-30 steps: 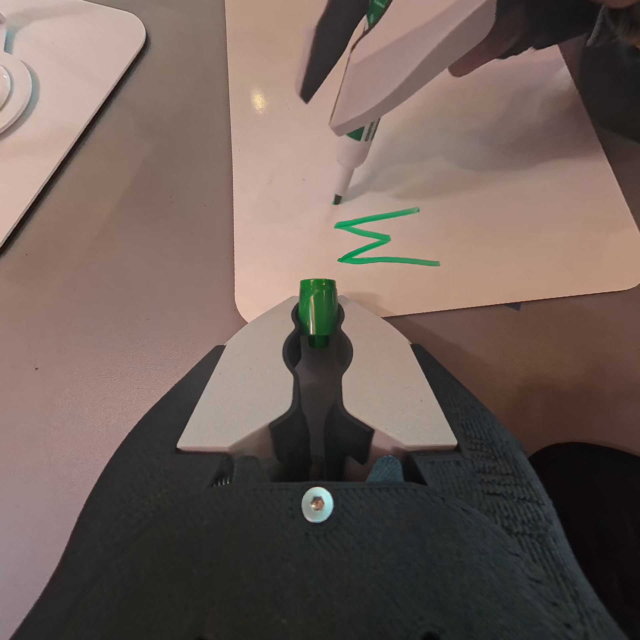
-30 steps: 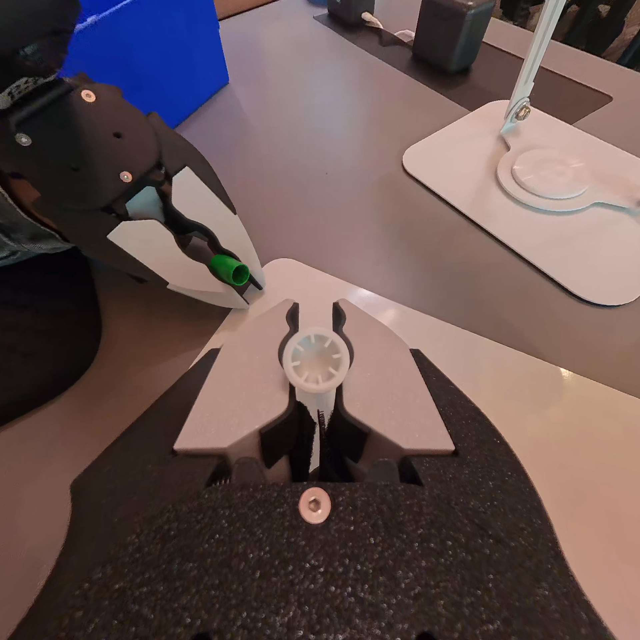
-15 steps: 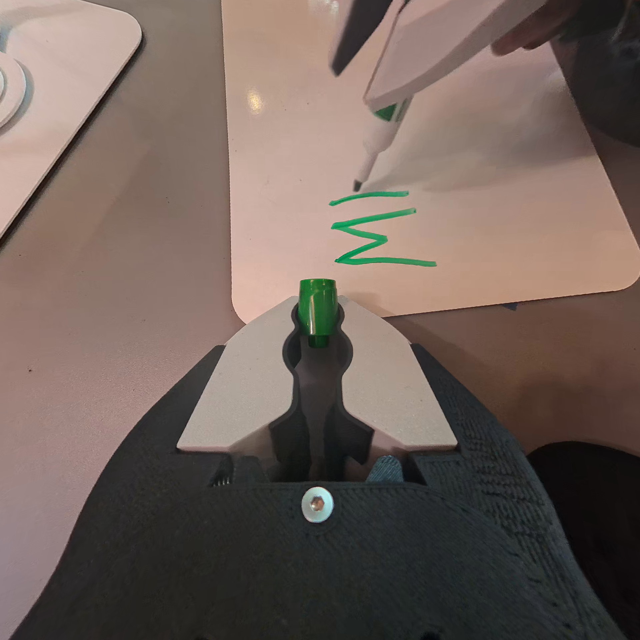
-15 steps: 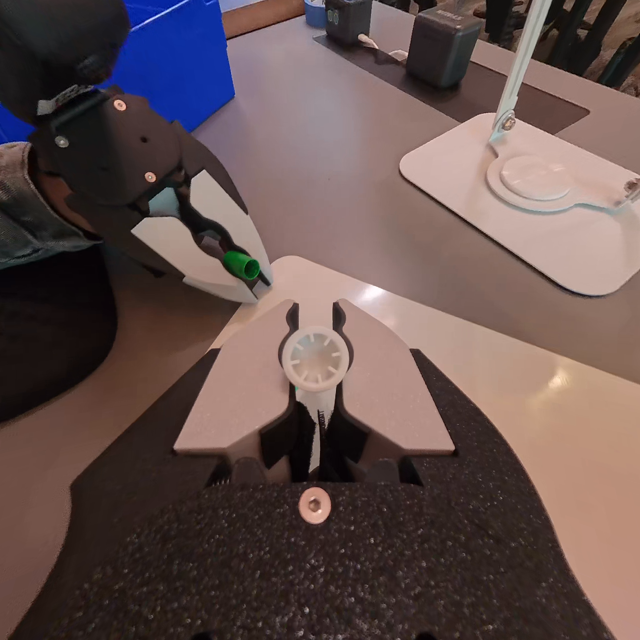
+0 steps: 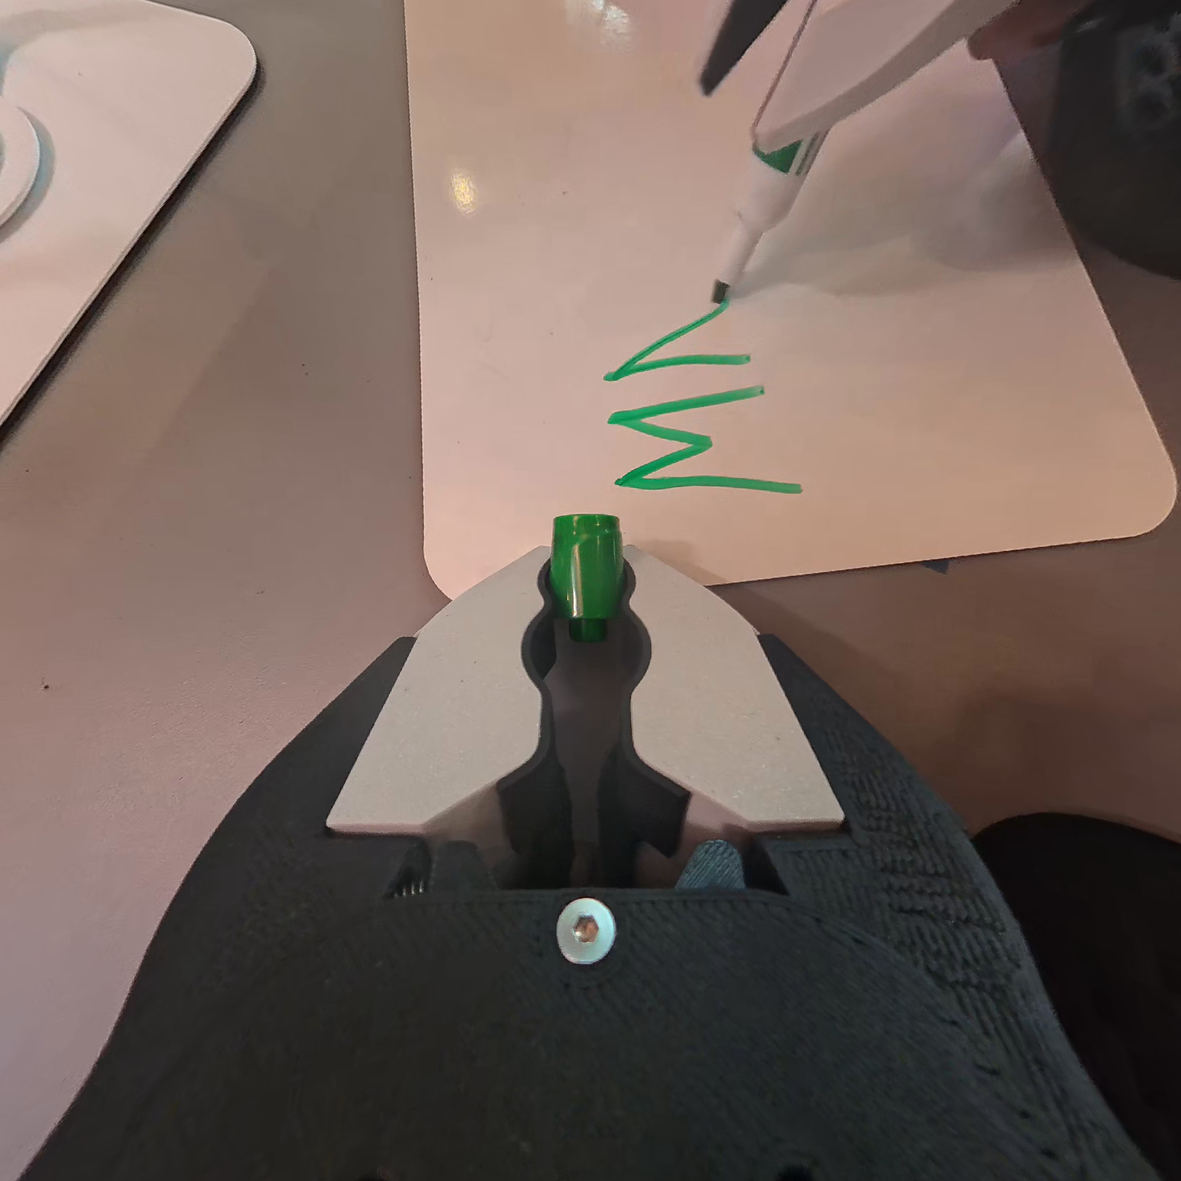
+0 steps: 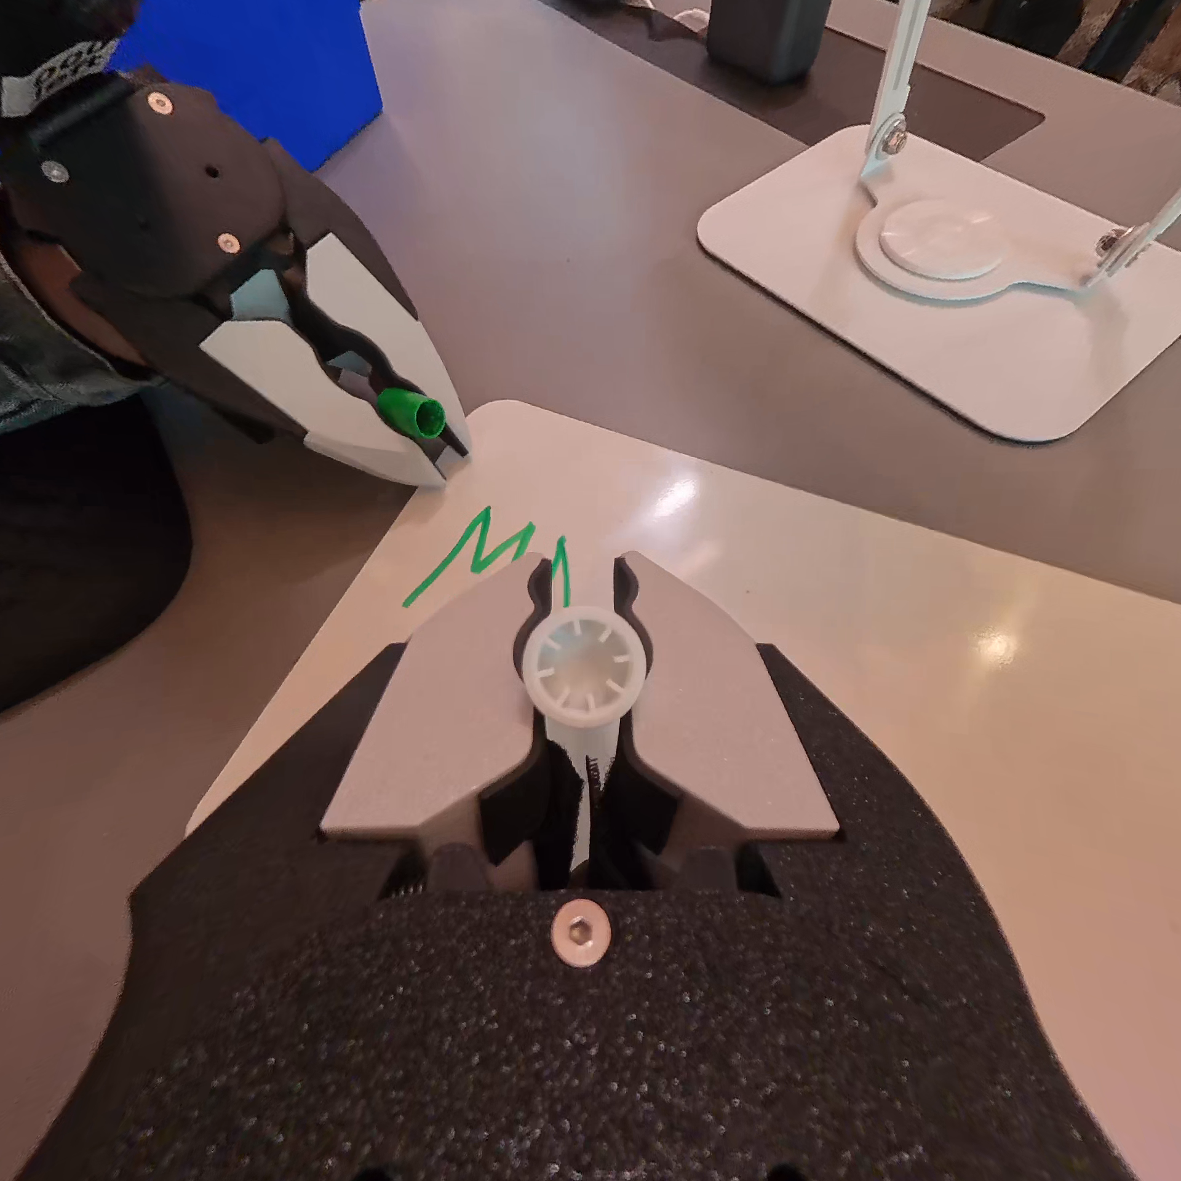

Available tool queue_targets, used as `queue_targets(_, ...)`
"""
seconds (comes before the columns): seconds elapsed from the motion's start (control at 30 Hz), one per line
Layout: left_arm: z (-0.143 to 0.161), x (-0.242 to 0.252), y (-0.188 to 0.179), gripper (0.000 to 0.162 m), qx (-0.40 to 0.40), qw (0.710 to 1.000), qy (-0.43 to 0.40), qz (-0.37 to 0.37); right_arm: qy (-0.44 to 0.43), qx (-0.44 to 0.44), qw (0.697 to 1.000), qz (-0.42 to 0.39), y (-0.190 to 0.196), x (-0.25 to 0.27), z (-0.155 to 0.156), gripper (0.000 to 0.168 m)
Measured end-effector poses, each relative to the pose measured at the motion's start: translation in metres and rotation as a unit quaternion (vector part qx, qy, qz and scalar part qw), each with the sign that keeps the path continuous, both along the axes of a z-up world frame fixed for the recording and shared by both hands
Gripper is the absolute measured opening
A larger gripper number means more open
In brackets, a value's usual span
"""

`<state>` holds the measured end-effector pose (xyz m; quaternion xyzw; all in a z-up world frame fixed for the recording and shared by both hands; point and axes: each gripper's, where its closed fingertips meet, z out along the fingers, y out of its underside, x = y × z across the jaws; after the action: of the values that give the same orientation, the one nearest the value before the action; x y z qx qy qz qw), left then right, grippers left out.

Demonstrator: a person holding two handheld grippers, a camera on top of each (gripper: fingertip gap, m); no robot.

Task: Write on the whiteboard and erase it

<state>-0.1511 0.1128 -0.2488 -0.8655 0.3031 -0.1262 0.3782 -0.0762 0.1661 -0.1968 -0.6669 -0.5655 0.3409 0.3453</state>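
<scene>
A white whiteboard [image 5: 895, 415] lies flat on the table, with green zigzag strokes [image 5: 690, 441] on it. My left gripper [image 5: 586, 562] is shut on a green marker cap [image 5: 585, 572] and sits at the board's near left corner. My right gripper [image 6: 578, 569] is shut on a white marker [image 6: 581, 668]; its round rear end faces the camera. In the left wrist view the marker [image 5: 764, 204] slants down and its tip [image 5: 721, 291] touches the board at the end of the topmost stroke. The right wrist view shows the left gripper [image 6: 441, 447], the cap [image 6: 412, 412] and the strokes [image 6: 476, 556].
A white stand base [image 6: 946, 287] with a thin upright arm stands beyond the board; it also shows at the far left in the left wrist view [image 5: 96, 160]. A blue bin [image 6: 255, 70] is behind the left gripper. Dark boxes [image 6: 767, 32] sit at the table's far edge. Across from one pair of fingers to the other is roughly 11 cm.
The right gripper has moved the marker across the board and drawn further green strokes above the first zigzag. The left gripper with the cap has stayed put.
</scene>
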Motion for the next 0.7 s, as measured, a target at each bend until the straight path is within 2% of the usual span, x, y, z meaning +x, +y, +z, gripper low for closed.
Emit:
queue_targets(0.27,0.000,0.001,-0.001,0.016,0.000,1.000,-0.002,-0.004,0.000,0.019,1.000,-0.002,0.023,-0.033,0.000,0.019)
queue_targets(0.57,0.000,0.001,0.000,0.016,0.003,1.000,0.000,-0.006,0.015,0.007,0.999,-0.027,0.038,-0.022,0.001,0.019)
queue_targets(0.7,0.000,0.001,0.000,0.016,0.002,1.000,-0.003,-0.006,0.004,-0.004,1.000,-0.010,0.025,-0.020,0.000,0.019)
